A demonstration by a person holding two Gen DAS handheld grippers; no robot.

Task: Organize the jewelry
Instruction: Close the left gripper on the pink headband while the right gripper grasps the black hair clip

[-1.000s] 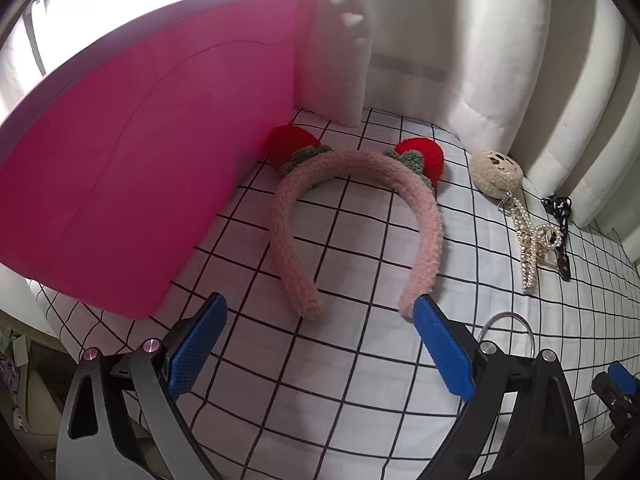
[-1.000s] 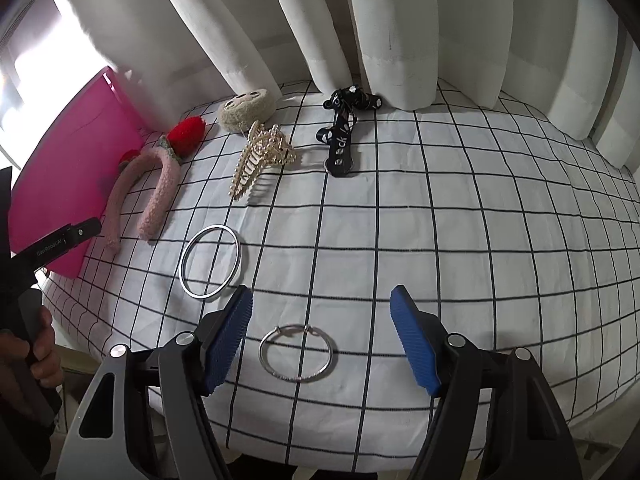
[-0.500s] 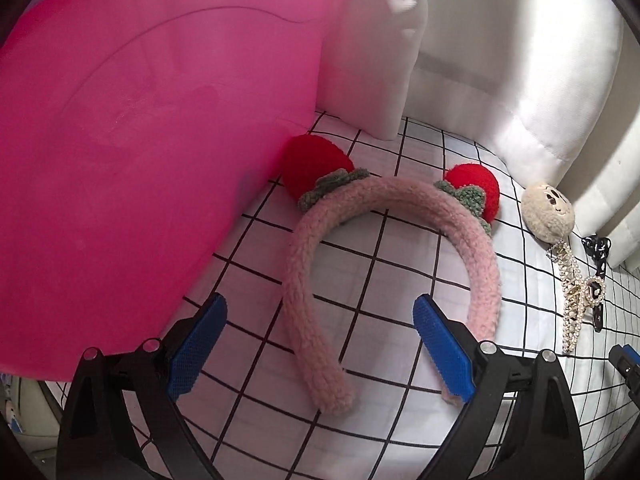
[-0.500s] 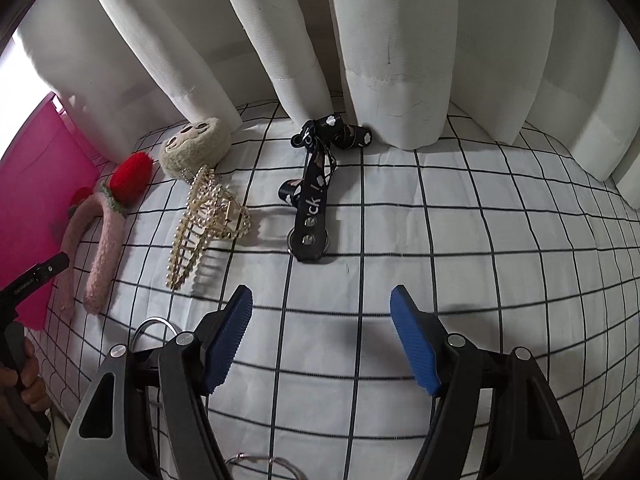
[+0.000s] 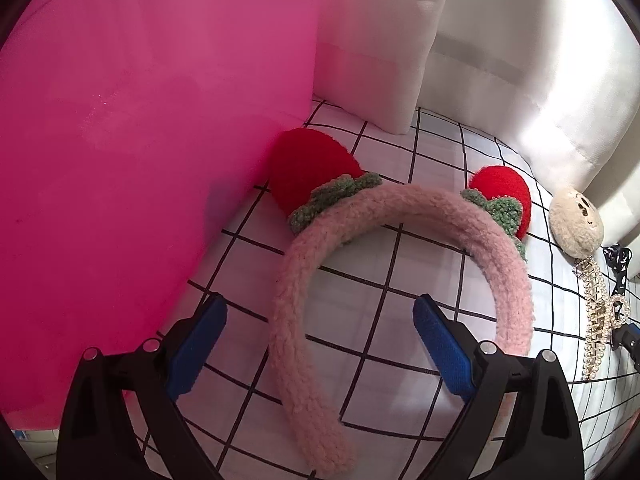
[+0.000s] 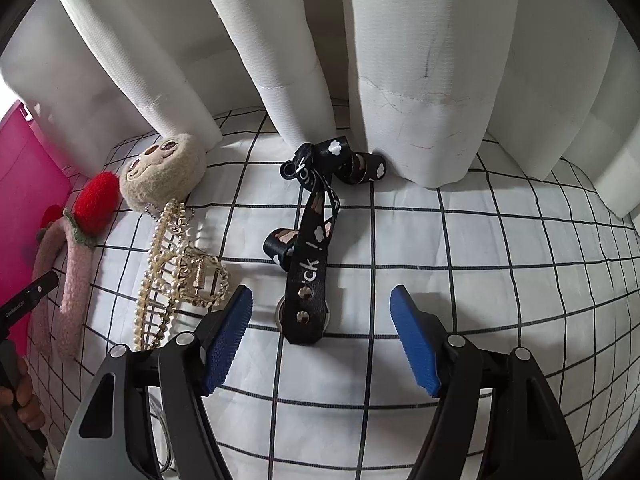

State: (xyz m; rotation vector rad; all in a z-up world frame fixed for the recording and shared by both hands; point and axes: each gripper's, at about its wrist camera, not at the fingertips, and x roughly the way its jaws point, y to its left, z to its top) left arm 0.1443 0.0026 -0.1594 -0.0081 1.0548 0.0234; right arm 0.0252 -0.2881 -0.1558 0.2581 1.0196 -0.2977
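Headband (image 5: 400,232), pink plush: flat on checked bench (image 5: 380,320) beside pink bin (image 5: 140,140); left gripper (image 5: 320,340) fingers spread astride one leg, apparently for pickup; right gripper (image 6: 320,340) fingers spread over black strap (image 6: 308,272)

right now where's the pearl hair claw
In the right wrist view the pearl hair claw lies left of centre, between the pink headband and the black strap.

We hold our left gripper (image 5: 320,340) tilted steeply downward, its blue-padded jaws spread wide and gripping nothing. Our right gripper (image 6: 320,336) points down at the same slant, jaws likewise wide apart and empty. Fingers (image 6: 24,404) wrap the left handle.
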